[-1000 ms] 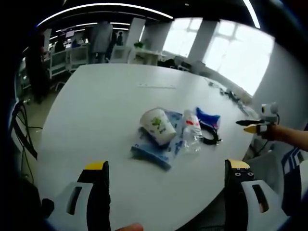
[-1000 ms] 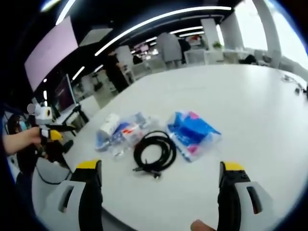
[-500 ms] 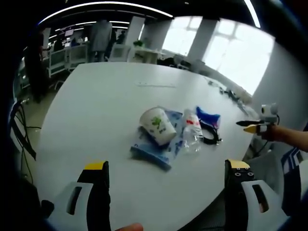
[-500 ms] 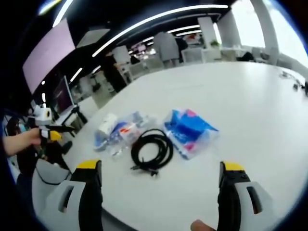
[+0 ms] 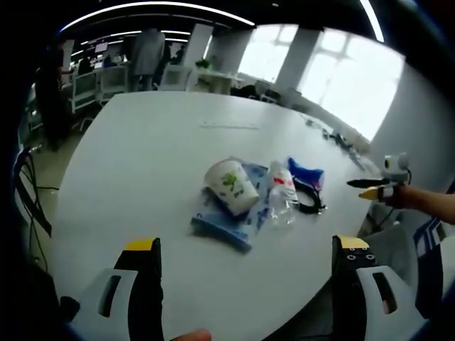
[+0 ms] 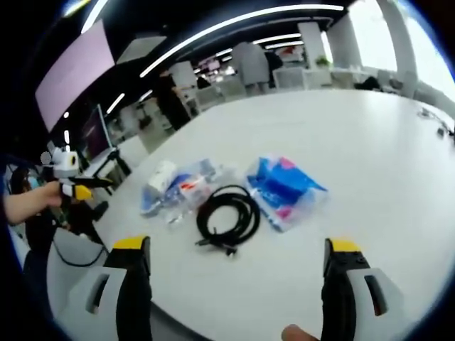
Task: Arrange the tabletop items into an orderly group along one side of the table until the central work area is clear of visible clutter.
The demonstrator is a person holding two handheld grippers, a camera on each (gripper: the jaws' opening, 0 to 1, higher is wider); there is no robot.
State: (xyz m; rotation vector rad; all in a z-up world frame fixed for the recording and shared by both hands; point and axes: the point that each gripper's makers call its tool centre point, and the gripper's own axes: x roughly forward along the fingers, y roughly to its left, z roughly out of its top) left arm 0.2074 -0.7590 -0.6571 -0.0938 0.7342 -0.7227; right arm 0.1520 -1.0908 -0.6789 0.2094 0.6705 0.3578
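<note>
A cluster of items lies on the white table [image 5: 142,156]. A paper cup [image 5: 232,185] with a green print lies on its side over a blue packet [image 5: 226,222], with a clear plastic bottle [image 5: 283,197] beside it. A coiled black cable [image 6: 229,217] sits between the bottle [image 6: 181,197] and a blue and pink tissue pack [image 6: 286,190]. My left gripper [image 5: 245,273] is open, hanging short of the cluster. My right gripper [image 6: 231,275] is open too, near the table's edge on the cable's side. Each gripper appears at the edge of the other's view, the right one [image 5: 373,186] and the left one [image 6: 71,185].
Small cables and objects [image 5: 340,139] lie near the table's far edge by the windows. Desks, chairs and standing people [image 5: 146,57] fill the office behind. A monitor [image 6: 92,135] stands beyond the table in the right gripper view.
The right gripper view has shifted slightly, so the cable and tissue pack sit a little differently in the picture. Nothing on the table has moved, and both grippers remain open.
</note>
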